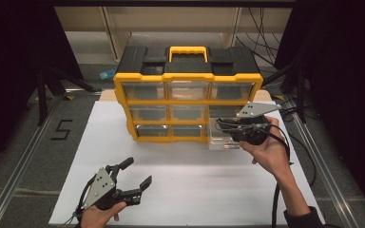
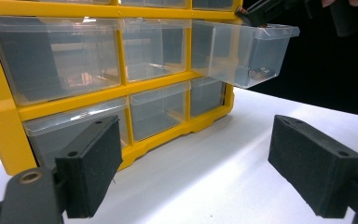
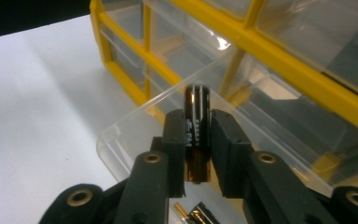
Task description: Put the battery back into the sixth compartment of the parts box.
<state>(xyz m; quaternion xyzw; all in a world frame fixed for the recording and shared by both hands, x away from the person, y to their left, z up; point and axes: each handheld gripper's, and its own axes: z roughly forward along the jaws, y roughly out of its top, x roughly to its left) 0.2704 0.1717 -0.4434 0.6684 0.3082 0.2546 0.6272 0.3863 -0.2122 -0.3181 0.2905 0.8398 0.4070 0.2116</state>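
Right gripper (image 3: 198, 154), fingers clamped on a battery (image 3: 196, 135) above the pulled-out drawer (image 3: 135, 126) of the organizer (image 1: 123, 95); next, presumably, lower and release; left gripper (image 1: 132, 176) rests, fingers apart, over the tabletop (image 1: 195, 190).

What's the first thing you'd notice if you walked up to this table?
The big yellow and black drawer cabinet at the back of the white table. At its right side a clear drawer is pulled out, and over it the right gripper pinches a small battery. The left gripper waits open near the table's front edge.
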